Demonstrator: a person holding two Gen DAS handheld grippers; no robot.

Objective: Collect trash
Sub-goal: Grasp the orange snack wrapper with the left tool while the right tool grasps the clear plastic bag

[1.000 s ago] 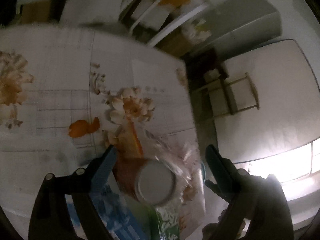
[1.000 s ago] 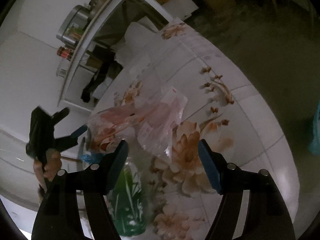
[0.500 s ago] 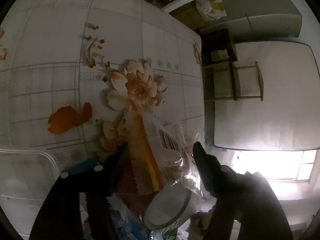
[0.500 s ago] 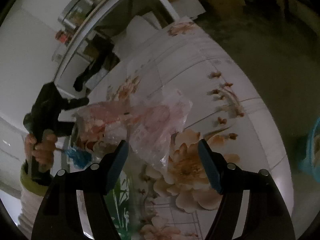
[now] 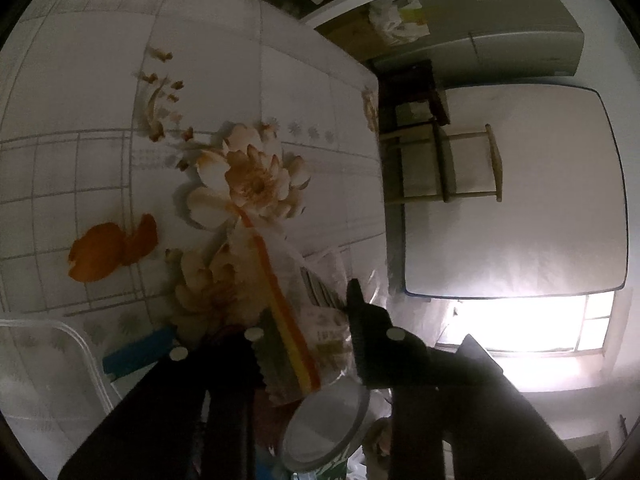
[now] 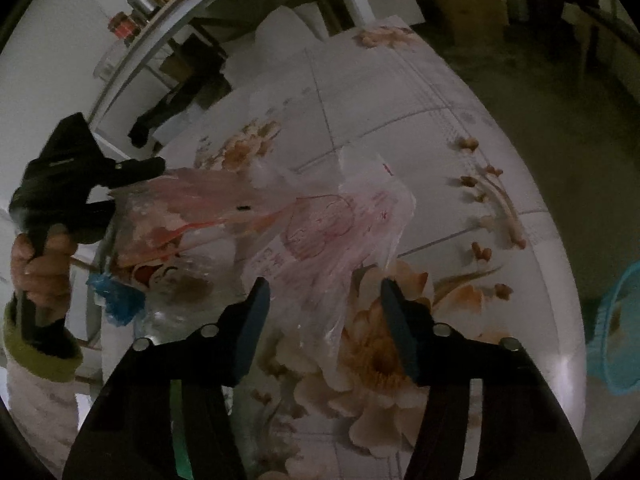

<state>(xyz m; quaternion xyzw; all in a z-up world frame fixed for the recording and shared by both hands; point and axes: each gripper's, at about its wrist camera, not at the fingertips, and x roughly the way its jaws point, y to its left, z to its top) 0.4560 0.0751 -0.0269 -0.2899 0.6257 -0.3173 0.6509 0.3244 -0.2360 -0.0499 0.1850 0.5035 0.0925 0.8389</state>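
A crinkled clear snack wrapper [image 5: 296, 320] with an orange and yellow stripe lies at the edge of the flowered table [image 5: 100, 80]. My left gripper [image 5: 306, 322] has its jaws closing, and the pads press on this wrapper. The right wrist view shows the same gripper [image 6: 136, 188] pinching the pinkish wrapper [image 6: 192, 200], with a hand [image 6: 40, 272] on its handle. A thin clear bag [image 6: 328, 232] with red print lies beside it. My right gripper [image 6: 324, 292] is closing, with the bag's lower edge between its fingers and not pinched.
Orange peel [image 5: 108, 248] lies on the cloth at the left. A clear plastic tub [image 5: 48, 360] and a blue piece [image 5: 136, 352] sit close by. A can with a pale lid [image 5: 324, 424] stands below the left fingers. A blue basket [image 6: 616, 320] stands off the table's right side.
My left gripper came down onto the striped wrapper and its jaws narrowed around it. My right gripper slid closer to the red-printed bag and its jaws narrowed.
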